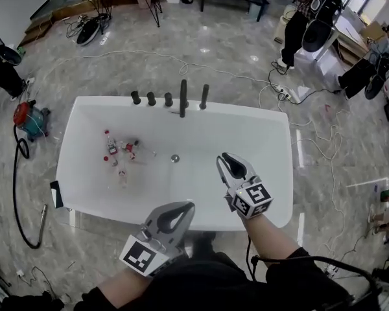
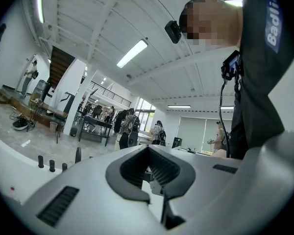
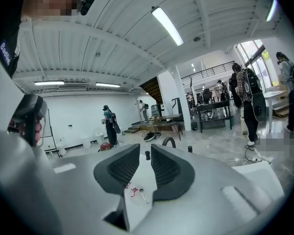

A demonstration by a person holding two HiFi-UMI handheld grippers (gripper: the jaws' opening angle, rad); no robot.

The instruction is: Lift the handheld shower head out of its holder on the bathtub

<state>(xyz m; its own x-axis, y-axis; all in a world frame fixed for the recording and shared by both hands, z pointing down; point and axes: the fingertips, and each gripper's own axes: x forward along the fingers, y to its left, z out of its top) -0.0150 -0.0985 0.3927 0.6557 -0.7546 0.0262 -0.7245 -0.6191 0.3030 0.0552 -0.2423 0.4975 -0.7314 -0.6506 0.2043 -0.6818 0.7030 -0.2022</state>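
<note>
The black handheld shower head (image 1: 204,96) stands upright in its holder on the far rim of the white bathtub (image 1: 78,173), right of the tall black spout (image 1: 183,98) and three black knobs (image 1: 151,98). My right gripper (image 1: 225,159) hovers over the tub's right half, well short of the shower head, its jaws slightly apart with nothing between them (image 3: 146,166). My left gripper (image 1: 188,207) sits above the tub's near rim, jaw tips meeting, empty (image 2: 148,148). In the right gripper view the spout (image 3: 169,141) and shower head (image 3: 189,149) are small and far ahead.
Several small red and white bottles (image 1: 120,154) lie in the tub's left half near the drain (image 1: 175,158). A dark flat object (image 1: 56,194) rests by the tub's left rim. A red vacuum (image 1: 27,116) and cables lie on the marble floor; people stand at the far right (image 1: 305,18).
</note>
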